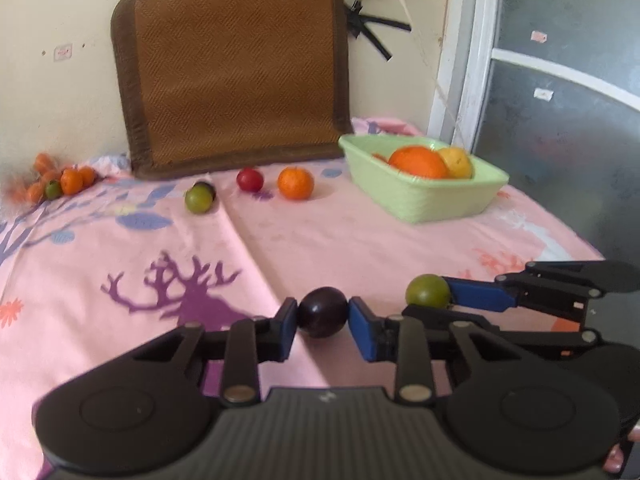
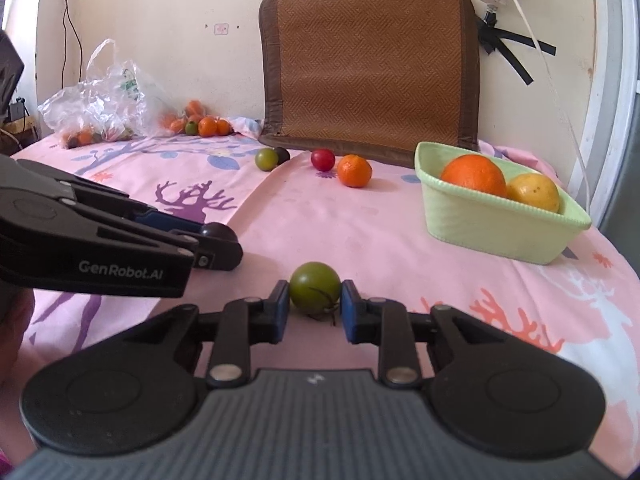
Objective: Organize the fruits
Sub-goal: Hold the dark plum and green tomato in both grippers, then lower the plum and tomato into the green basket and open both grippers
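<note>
Both fisheye views sit low over the pink printed bedsheet (image 1: pixel 360 240), each looking forward along its own gripper toward the cream wall and the brown woven mat (image 1: pixel 232 68) propped against it. The left wrist view stands further left and sees the right gripper (image 1: pixel 434 300) enter close at its right edge, while the right wrist view sees the left gripper (image 2: pixel 218 240) near its left edge. Both share the mat, the pale green plastic basket (image 2: pixel 500 228) to the right, and the loose fruits before the mat.
</note>
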`<state>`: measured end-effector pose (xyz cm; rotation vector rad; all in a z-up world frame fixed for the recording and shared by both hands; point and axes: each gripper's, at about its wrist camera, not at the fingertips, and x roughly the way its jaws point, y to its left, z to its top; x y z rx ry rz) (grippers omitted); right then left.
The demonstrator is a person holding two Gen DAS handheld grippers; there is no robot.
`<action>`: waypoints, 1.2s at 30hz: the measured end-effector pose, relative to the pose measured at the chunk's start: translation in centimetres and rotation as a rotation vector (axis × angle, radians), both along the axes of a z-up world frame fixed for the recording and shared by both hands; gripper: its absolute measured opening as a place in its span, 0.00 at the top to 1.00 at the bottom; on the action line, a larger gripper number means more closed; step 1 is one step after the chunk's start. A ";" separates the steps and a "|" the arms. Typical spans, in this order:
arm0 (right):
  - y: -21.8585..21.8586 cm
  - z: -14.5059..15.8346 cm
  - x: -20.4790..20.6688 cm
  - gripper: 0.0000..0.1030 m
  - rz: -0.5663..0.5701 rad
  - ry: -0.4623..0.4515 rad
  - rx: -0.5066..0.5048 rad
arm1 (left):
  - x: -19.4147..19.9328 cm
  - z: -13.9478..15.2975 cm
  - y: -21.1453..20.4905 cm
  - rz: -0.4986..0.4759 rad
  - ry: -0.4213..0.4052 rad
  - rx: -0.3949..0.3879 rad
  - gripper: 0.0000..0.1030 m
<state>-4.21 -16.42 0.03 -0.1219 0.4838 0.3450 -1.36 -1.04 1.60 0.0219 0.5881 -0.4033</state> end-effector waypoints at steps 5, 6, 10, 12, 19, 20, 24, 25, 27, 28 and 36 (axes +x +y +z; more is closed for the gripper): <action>-1.7 2.3 0.8 0.71 -0.053 -0.109 0.031 | 2.0 3.7 -1.9 -0.054 -0.073 -0.039 0.72; -2.1 2.8 1.2 0.71 -0.067 -0.132 0.032 | 2.7 4.4 -2.4 -0.062 -0.083 -0.044 0.72; -4.1 4.2 3.0 0.71 -0.131 -0.205 0.037 | 5.8 6.7 -5.1 -0.097 -0.130 -0.062 0.72; -5.2 4.6 4.0 0.71 -0.168 -0.232 0.036 | 7.3 7.2 -6.5 -0.113 -0.136 -0.070 0.72; -8.5 3.4 7.6 0.71 -0.261 -0.198 0.038 | 12.9 5.3 -9.7 -0.094 -0.028 -0.093 0.72; -8.8 3.1 7.7 0.71 -0.272 -0.191 0.042 | 13.5 5.0 -9.9 -0.089 -0.016 -0.095 0.72; -9.7 2.3 8.4 0.71 -0.303 -0.171 0.063 | 15.4 4.0 -10.4 -0.064 0.018 -0.083 0.72; -9.9 2.2 8.6 0.71 -0.308 -0.167 0.071 | 15.8 3.9 -10.4 -0.056 0.023 -0.079 0.72; -10.0 2.0 8.7 0.71 -0.312 -0.162 0.079 | 16.5 3.8 -10.4 -0.039 0.029 -0.071 0.72; -10.0 1.9 8.8 0.71 -0.313 -0.160 0.081 | 16.9 3.8 -10.5 -0.028 0.032 -0.064 0.72; -9.7 1.6 9.0 0.71 -0.310 -0.153 0.073 | 18.4 3.5 -10.7 0.007 0.041 -0.035 0.72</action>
